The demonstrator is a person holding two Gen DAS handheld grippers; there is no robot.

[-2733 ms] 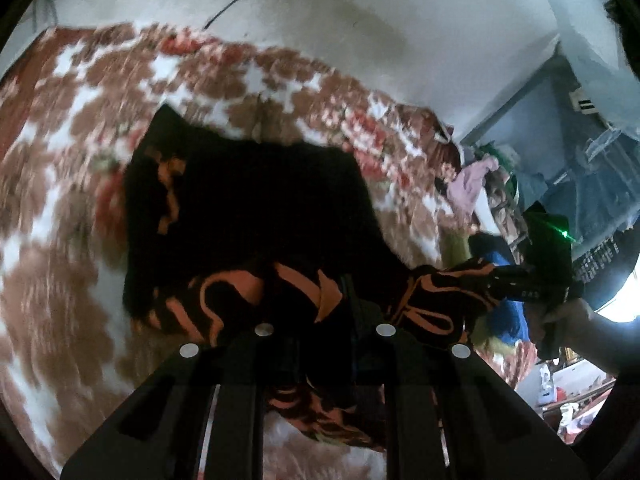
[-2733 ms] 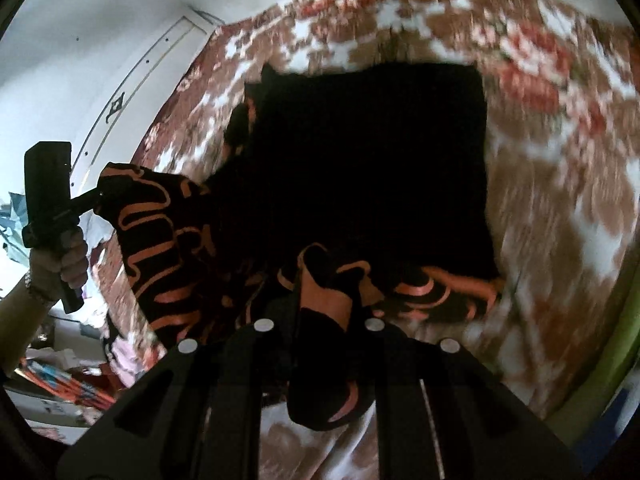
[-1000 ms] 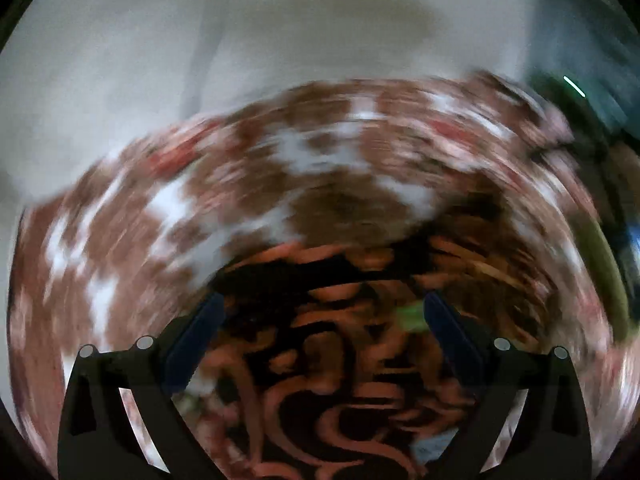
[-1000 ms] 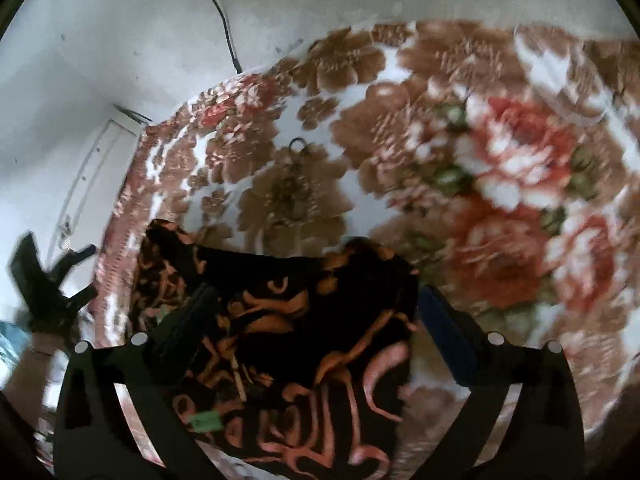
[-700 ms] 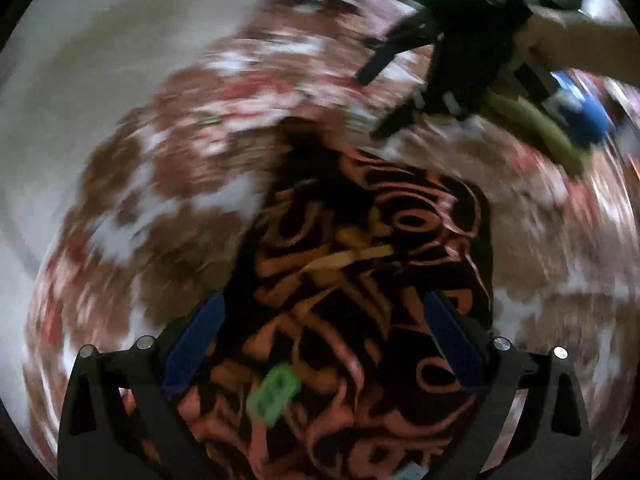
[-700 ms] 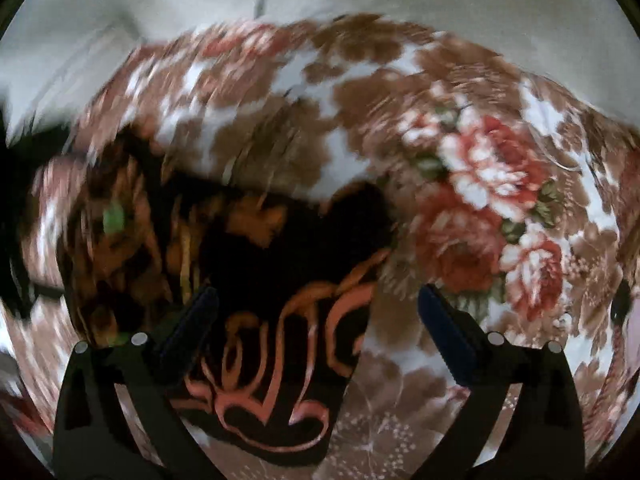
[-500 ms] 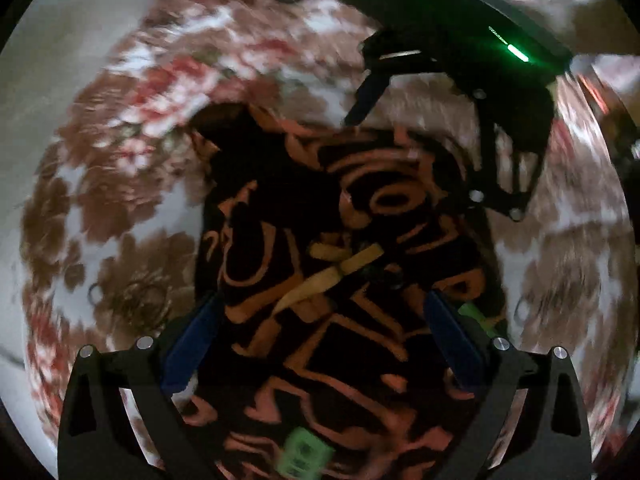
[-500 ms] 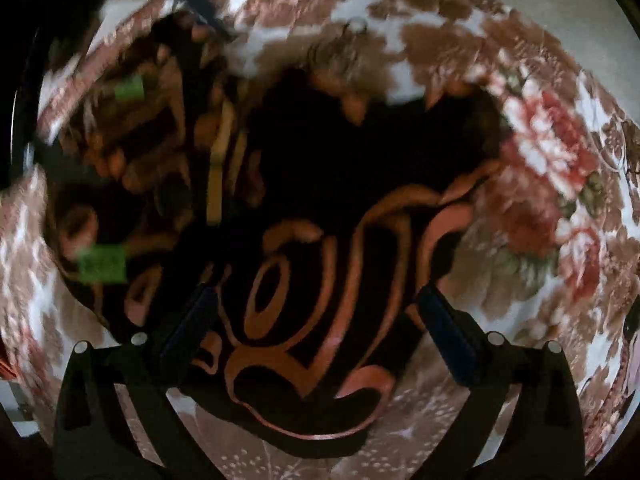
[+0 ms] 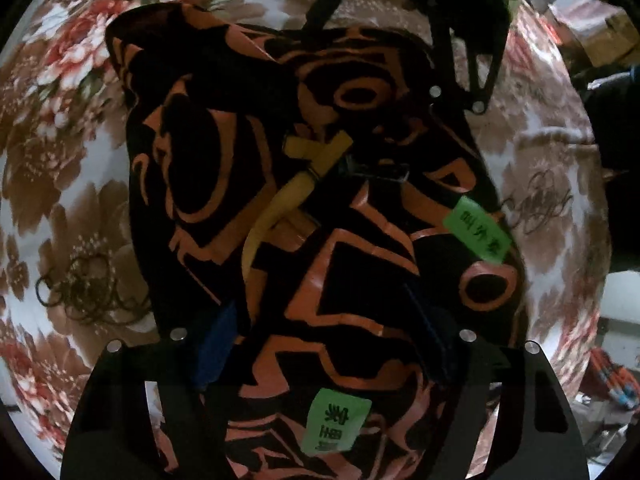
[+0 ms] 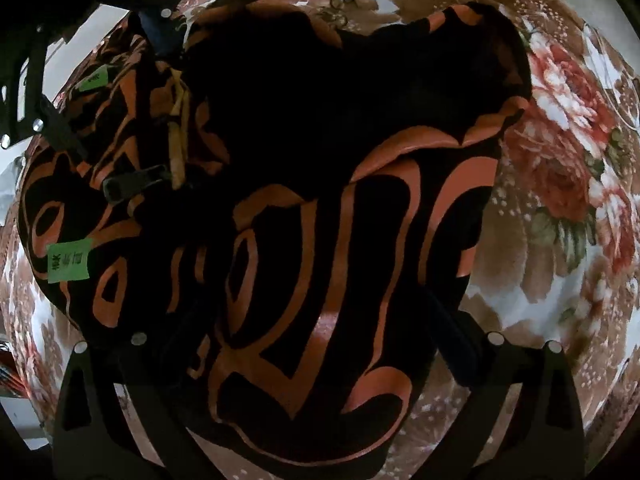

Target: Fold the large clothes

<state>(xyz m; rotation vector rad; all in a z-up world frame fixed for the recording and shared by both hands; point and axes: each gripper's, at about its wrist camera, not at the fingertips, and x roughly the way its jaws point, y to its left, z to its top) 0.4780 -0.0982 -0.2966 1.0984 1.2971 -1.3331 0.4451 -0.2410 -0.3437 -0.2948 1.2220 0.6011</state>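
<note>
- Left wrist view, lower frame: the left hand-held gripper (image 9: 324,340) is seen pointed down over the black-and-orange garment (image 9: 280,200). Its jaws have just been closing; the blue pads (image 9: 216,340) are set into the cloth on either side of a raised ridge, but whether they pinch it cannot be told.
- A green label (image 9: 336,420) is noted on the cloth between the jaws, at the bottom of the frame; a second green label (image 9: 478,230) lies right of centre.
- Mid frame: a yellow drawstring (image 9: 288,196) and a dark zipper pull (image 9: 380,170) are seen on the garment.
- Top of frame: the right hand-held gripper (image 9: 380,40) is seen over the garment's far edge.
- Right wrist view: the right jaws are spread wide, with the bunched garment between them; contact with the pads cannot be made out.
- Around and beyond: the garment lies heaped on a floral blanket (image 10: 560,160).
</note>
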